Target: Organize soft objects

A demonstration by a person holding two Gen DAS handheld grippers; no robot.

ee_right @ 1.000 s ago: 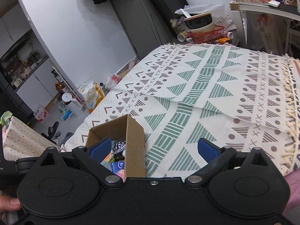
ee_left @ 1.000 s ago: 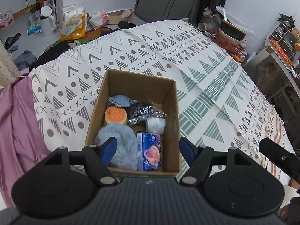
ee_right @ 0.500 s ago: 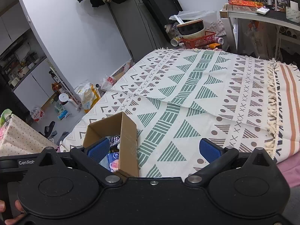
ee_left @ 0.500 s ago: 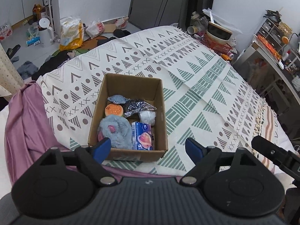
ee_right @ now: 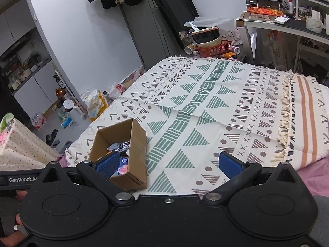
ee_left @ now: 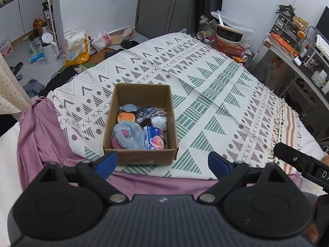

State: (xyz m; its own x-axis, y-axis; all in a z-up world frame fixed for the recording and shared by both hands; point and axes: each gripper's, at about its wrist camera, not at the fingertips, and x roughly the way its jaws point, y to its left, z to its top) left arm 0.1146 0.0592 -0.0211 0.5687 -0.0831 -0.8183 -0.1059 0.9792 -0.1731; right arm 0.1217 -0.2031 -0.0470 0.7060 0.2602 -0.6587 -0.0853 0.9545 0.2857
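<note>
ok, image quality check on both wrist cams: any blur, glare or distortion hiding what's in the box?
Left wrist: sharp, even light, box contents readable, only small glints on the foil wrapper; fisheye bends the room edges. Right wrist: sharp too, but the box wall and a blue finger pad hide most contents.

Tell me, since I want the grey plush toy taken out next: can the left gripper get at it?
Probably yes. The left gripper is open, the cardboard box has no lid, and the grey plush toy lies on top, uncovered, by the near wall.

Open cardboard box (ee_left: pixel 141 158) holds grey plush (ee_left: pixel 128 135)
</note>
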